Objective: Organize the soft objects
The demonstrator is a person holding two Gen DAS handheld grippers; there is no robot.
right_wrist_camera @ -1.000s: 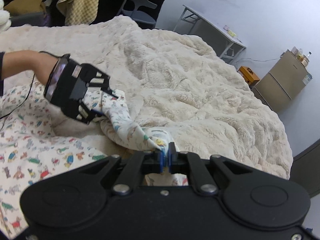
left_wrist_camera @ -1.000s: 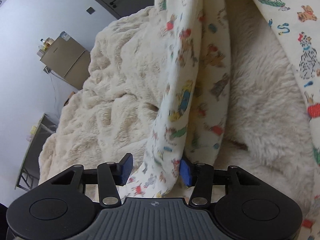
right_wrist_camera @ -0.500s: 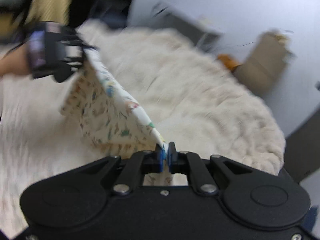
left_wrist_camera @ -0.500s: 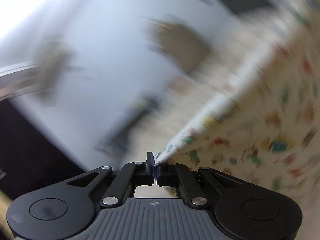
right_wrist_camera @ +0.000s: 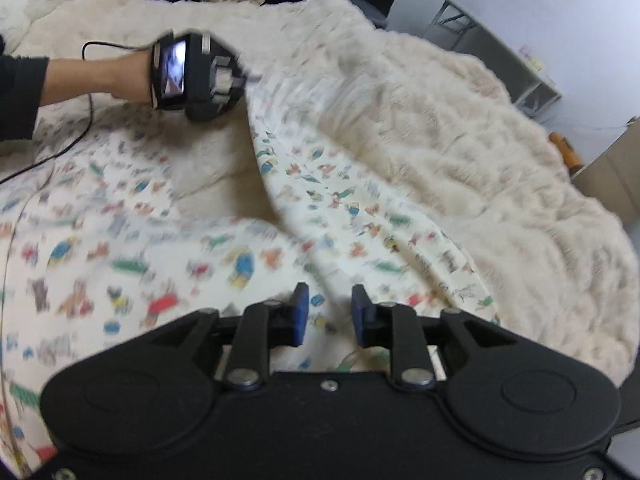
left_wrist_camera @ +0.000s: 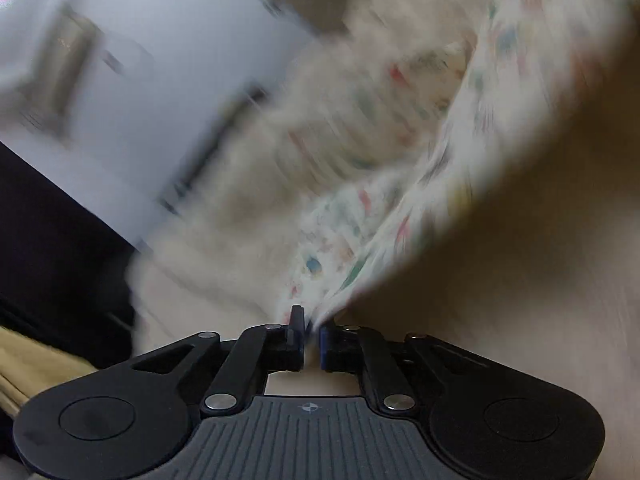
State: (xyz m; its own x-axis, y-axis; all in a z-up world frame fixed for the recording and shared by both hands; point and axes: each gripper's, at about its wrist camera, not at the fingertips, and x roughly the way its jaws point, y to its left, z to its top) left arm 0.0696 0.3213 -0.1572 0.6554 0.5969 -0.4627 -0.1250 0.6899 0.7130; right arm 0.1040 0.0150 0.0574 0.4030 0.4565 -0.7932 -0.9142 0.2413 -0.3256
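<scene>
Left gripper (left_wrist_camera: pixel 310 334) fingers opening, printed cloth (right_wrist_camera: pixel 340 216) corner between them; right gripper (right_wrist_camera: pixel 330 314) fingers opening, released above cloth.

Left gripper (left_wrist_camera: pixel 311 330) jaws opening, printed cloth (left_wrist_camera: pixel 360 224) corner between them.

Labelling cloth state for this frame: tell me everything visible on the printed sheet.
The printed sheet is thin cream fabric scattered with small colourful cartoon animals. It lies loosely folded and rumpled on the fluffy cream blanket. The left hand-held gripper pinches one edge, jaws just starting to open, pulling it taut into a ridge. The right hand-held gripper is opening above it, pads off the cloth.
</scene>
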